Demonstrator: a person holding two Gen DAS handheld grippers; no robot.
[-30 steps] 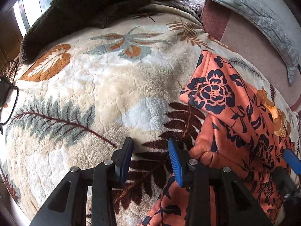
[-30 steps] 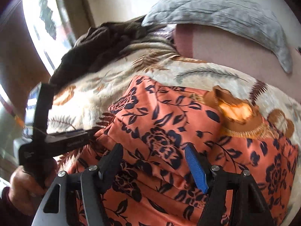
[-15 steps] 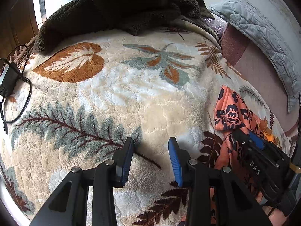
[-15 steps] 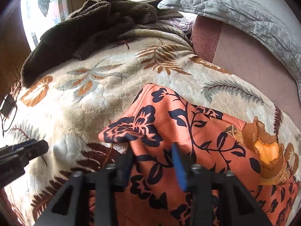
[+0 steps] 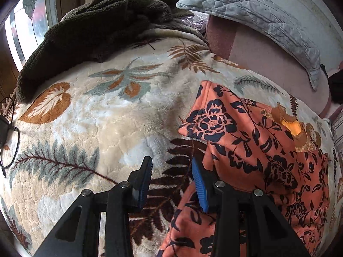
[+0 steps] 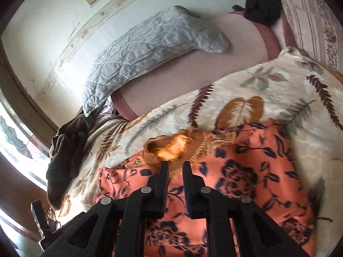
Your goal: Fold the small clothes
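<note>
Leaf-print blanket, orange floral garment, right tool closing over its collar

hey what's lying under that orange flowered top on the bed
The orange flowered top lies on a cream leaf-print fleece blanket, which shows on several sides of it. The blanket beneath the garment is covered from view.

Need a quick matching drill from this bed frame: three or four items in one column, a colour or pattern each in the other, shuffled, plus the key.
Things:
1. small garment
2. pillow
3. fuzzy throw
4. blanket

Looks:
A. cream with leaf print
B. orange with dark flowers
C. dark brown
D. pale grey, quilted

Pairs: 1-B, 2-D, 3-C, 4-A
</note>
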